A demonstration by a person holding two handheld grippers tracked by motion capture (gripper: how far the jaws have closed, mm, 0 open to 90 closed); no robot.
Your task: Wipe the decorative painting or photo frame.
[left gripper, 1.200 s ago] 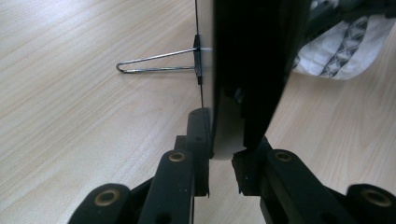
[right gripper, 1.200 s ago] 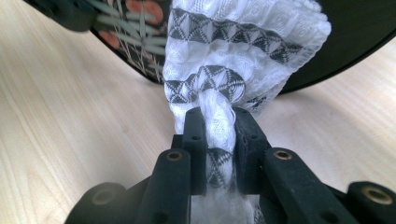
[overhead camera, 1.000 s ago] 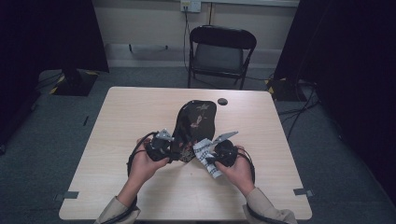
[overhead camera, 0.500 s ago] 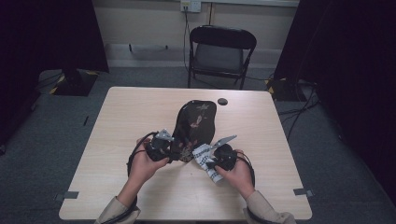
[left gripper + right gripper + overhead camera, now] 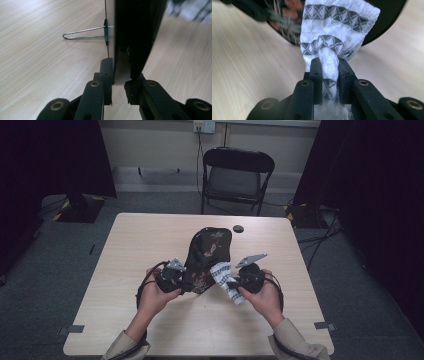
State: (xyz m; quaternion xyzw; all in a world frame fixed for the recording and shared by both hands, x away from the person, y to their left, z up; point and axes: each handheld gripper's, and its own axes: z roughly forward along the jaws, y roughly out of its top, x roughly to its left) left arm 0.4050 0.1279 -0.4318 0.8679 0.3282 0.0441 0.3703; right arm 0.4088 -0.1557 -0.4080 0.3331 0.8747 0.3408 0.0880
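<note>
A dark floral-patterned flat piece (image 5: pixel 210 250) lies mid-table, its near end lifted. My left gripper (image 5: pixel 182 285) is shut on that near edge. In the left gripper view the jaws (image 5: pixel 118 82) clamp a dark sheet with a white layer (image 5: pixel 120 72) inside, and a binder clip's wire handle (image 5: pixel 82 33) sticks out beside it. My right gripper (image 5: pixel 234 282) is shut on a white cloth with grey triangle bands (image 5: pixel 222 272). The cloth (image 5: pixel 334 27) fans out above the jaws (image 5: pixel 329 67) and overlaps the dark piece (image 5: pixel 387 15).
A small black round object (image 5: pixel 238 228) rests on the wooden table (image 5: pixel 125 250) behind the dark piece. A black folding chair (image 5: pixel 239 175) stands past the far edge. Cables trail from both grippers over the person's hands.
The right gripper has shifted slightly with the white cloth, which now sits against the dark piece's near right edge. The left gripper has kept its hold in place.
</note>
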